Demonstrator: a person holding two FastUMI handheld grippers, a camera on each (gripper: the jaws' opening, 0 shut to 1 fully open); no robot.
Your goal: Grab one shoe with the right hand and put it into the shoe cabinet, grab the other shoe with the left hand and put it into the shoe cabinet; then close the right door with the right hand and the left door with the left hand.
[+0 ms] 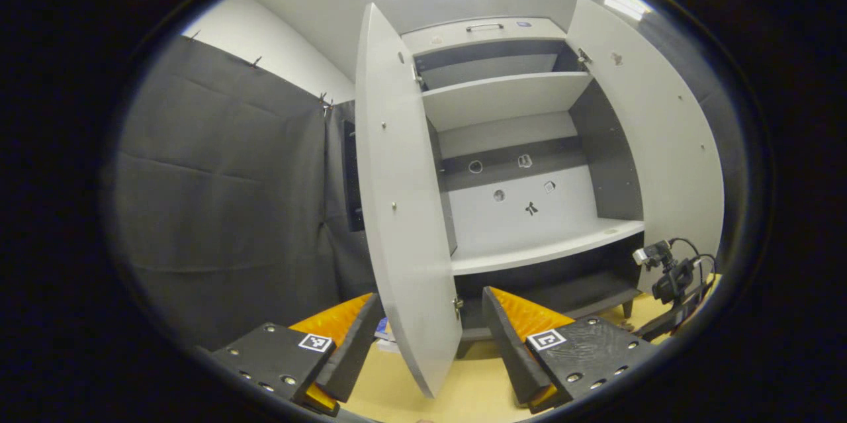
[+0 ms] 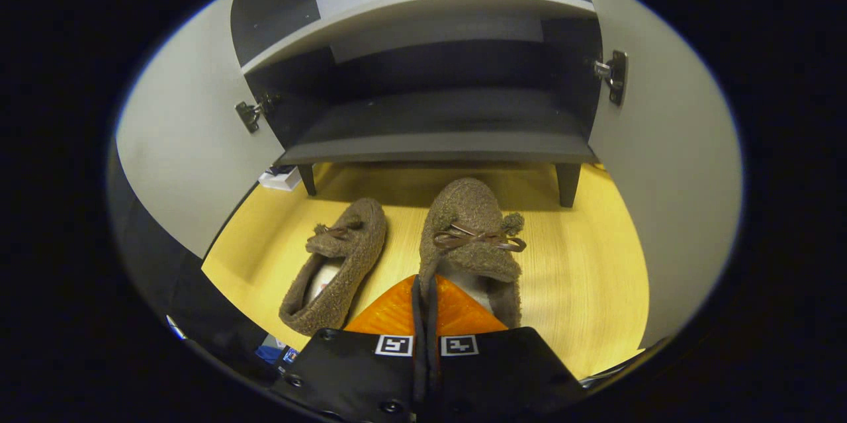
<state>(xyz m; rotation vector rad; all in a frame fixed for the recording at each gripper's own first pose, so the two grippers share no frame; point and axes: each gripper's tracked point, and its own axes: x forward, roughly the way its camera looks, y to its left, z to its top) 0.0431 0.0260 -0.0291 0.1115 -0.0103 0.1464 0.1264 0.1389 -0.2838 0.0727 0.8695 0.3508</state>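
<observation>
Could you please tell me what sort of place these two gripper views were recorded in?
Probably a staged recording booth, not a home: dark cloth walls, a white shoe cabinet with both doors open on a yellow wood-look floor, and a small camera on a stand. Two brown fuzzy slippers lie before it.

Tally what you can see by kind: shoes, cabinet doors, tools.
Shoes: 2, the left shoe and the right shoe, both on the floor.
Cabinet doors: 2, left door and right door, both open.
Tools: 2, left tool, right tool.
Total: 6
</observation>
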